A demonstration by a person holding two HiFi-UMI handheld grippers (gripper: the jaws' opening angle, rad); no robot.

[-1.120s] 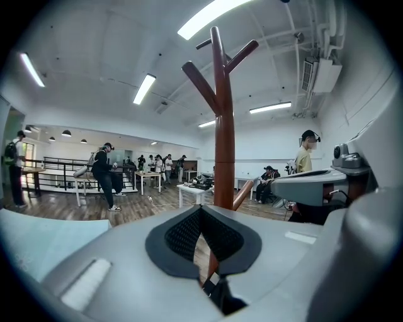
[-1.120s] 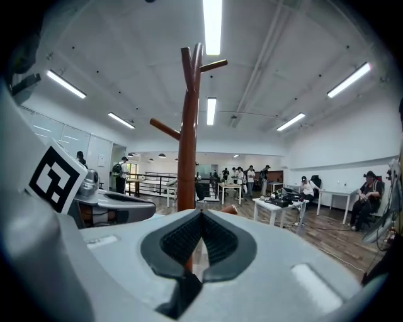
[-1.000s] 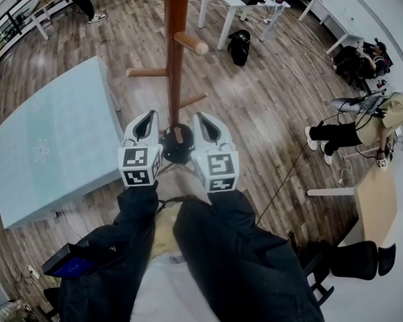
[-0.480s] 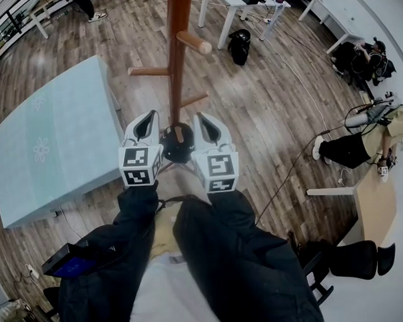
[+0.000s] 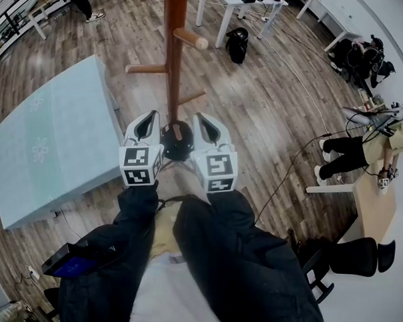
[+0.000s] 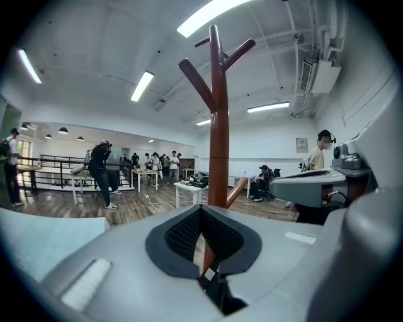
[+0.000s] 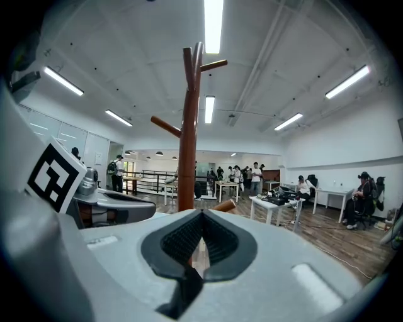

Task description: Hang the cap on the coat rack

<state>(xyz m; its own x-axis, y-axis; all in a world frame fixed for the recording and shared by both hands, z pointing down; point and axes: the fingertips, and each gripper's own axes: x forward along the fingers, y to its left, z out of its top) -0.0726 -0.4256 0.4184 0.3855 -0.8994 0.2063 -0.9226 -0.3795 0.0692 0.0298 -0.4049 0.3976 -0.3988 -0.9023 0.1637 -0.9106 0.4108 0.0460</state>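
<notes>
A tall brown wooden coat rack (image 5: 174,62) with angled pegs stands on a dark round base (image 5: 178,141) right ahead of me. My left gripper (image 5: 148,121) and right gripper (image 5: 206,122) are held side by side just short of the base, one on each side of the pole. Both are shut with nothing between their pads. The left gripper view shows the rack (image 6: 218,126) rising straight above its closed tips (image 6: 200,210). In the right gripper view the pole (image 7: 187,138) stands slightly left of that gripper's closed tips (image 7: 201,217). No cap shows in any view.
A pale blue table (image 5: 49,137) fills the left side. On the right, a seated person (image 5: 363,134) is beside a wooden desk (image 5: 376,198), and a black office chair (image 5: 354,257) is nearer. White tables and a black bag (image 5: 238,45) lie beyond the rack. A cable (image 5: 288,167) crosses the wooden floor.
Both grippers have stayed where they were, still shut. Only the seated person at the right has shifted.
</notes>
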